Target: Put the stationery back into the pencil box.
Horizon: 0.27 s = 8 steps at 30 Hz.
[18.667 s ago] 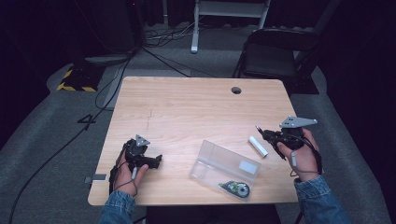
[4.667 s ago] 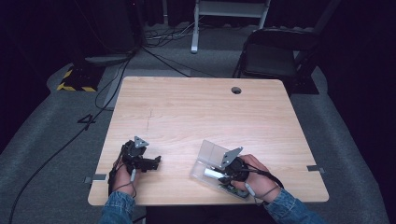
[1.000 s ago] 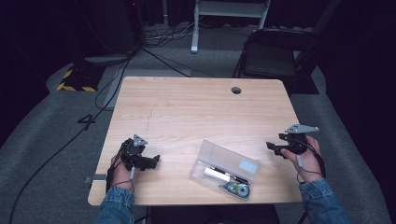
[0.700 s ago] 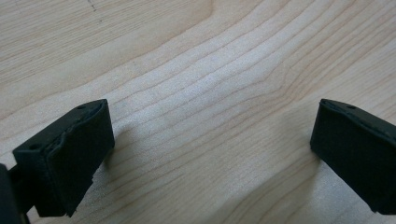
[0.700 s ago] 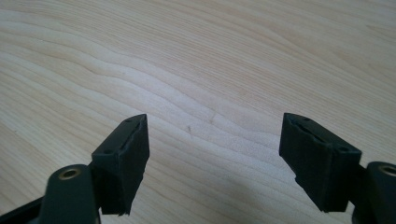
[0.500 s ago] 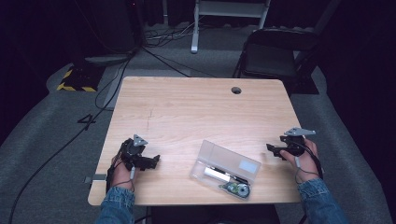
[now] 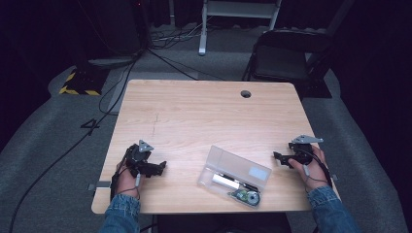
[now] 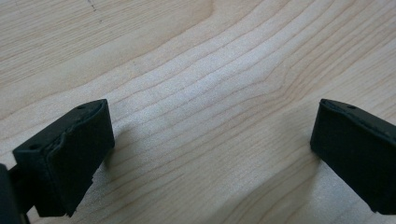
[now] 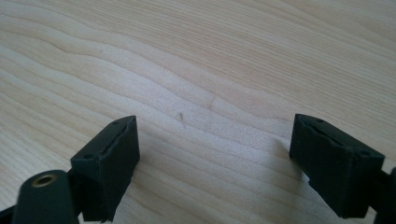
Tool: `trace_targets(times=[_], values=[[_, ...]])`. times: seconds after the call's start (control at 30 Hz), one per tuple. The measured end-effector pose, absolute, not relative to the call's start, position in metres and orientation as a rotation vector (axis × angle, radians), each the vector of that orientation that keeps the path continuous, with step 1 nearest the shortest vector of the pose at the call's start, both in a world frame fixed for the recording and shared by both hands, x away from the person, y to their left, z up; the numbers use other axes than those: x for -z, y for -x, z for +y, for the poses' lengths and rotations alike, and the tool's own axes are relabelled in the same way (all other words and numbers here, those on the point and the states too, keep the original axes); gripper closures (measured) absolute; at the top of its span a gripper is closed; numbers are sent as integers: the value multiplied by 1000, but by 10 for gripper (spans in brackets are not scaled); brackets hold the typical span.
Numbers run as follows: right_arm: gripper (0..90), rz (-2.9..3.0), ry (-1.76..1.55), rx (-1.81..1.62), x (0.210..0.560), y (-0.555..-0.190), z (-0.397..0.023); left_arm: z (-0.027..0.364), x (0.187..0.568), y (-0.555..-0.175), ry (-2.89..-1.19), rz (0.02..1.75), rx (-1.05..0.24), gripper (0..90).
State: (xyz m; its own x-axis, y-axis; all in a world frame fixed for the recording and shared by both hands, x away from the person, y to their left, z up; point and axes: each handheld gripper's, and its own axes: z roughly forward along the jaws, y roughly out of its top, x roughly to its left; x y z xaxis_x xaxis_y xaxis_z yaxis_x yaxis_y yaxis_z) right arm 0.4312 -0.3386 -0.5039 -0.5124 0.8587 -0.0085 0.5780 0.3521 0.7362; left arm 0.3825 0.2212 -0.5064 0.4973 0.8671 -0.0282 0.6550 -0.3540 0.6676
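Two grippers rest low on the wooden table (image 7: 204, 116), jaws wide apart with bare wood between them. Near the front edge, between them, lies a clear plastic case (image 7: 235, 174) holding a white tube (image 7: 224, 180), a dark pen and a round tape dispenser (image 7: 248, 197). Left gripper (image 7: 158, 167) sits near the front-left corner; right gripper (image 7: 279, 158), jaws just opened further, sits near the right edge.

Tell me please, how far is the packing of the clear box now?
Looks done: a white tube lies inside the clear box. A round tape dispenser lies at its near edge; in or beside, I cannot tell. In hand: nothing; the right gripper and left gripper are open and empty over the table. Probably left: closing the box, if it has a lid.
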Motion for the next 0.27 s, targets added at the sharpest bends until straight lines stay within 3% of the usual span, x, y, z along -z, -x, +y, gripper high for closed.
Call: trace_targets(times=[0.27], values=[[141,2235,-1253,-971,504,-432,-338,221,506,-382,-2121,1244,-442,0]])
